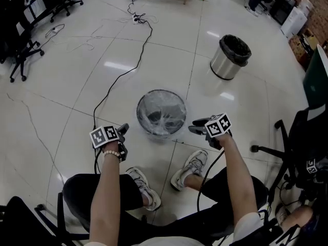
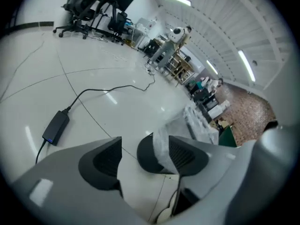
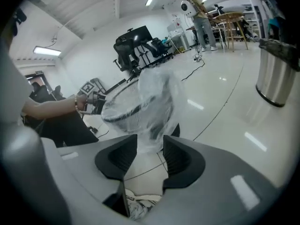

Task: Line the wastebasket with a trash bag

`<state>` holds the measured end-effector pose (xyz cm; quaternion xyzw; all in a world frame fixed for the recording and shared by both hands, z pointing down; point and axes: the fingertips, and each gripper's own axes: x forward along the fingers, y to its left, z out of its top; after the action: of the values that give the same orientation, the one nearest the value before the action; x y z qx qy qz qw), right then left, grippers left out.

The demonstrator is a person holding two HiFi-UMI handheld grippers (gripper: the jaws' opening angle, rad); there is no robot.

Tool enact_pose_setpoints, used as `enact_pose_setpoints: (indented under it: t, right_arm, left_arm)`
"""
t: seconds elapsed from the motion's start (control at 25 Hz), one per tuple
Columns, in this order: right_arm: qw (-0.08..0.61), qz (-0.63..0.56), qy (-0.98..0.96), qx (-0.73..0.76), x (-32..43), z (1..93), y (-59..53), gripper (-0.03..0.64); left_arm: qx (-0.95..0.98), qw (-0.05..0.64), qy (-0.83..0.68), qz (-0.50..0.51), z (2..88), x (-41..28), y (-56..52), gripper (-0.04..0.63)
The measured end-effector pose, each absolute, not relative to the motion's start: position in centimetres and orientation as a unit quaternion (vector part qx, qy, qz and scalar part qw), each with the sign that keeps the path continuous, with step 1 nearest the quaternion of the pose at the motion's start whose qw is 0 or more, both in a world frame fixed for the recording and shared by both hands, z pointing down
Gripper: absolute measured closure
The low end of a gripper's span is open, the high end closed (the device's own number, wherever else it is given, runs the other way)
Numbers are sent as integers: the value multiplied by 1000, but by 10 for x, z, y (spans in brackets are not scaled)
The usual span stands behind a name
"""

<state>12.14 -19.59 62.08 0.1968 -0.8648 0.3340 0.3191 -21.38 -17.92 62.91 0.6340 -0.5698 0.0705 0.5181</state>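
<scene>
A black mesh wastebasket [image 1: 161, 111] stands on the white floor in front of me, with a clear trash bag [image 1: 163, 118] draped in and over its rim. Left of the basket my left gripper [image 1: 124, 129] has its jaws wide apart; a strip of the bag's film [image 2: 161, 146] lies against its right jaw, unpinched. At the basket's right my right gripper [image 1: 196, 127] is open too. In the right gripper view the bag's [image 3: 154, 100] lower edge hangs between the parted jaws [image 3: 150, 146], and the left gripper [image 3: 93, 102] shows beyond the basket [image 3: 123, 112].
A steel bin [image 1: 229, 58] with a black liner stands at the back right. A black cable [image 1: 123, 76] runs across the floor to a power adapter [image 2: 56, 125]. Office chairs [image 1: 20, 50] are at the far left, another chair [image 1: 297, 152] close right. My shoes [image 1: 192, 165] rest near the basket.
</scene>
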Motion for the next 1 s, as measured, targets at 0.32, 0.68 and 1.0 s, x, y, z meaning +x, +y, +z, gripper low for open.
enact_pose_setpoints:
  t: [0.32,0.68,1.0]
  right_arm:
    - [269,250,-870,327,153,522,-223,615]
    - [255,223,-847,410,118,466,-171,617]
    - [196,255,-820,474,93,458,-122,615]
  left_arm:
    - [683,469,-560,-2,555,-213,-166,314]
    - [789,352,-503,27,477,-124,-156,576]
    - [810,318,-491,51,459,-91,-121,584]
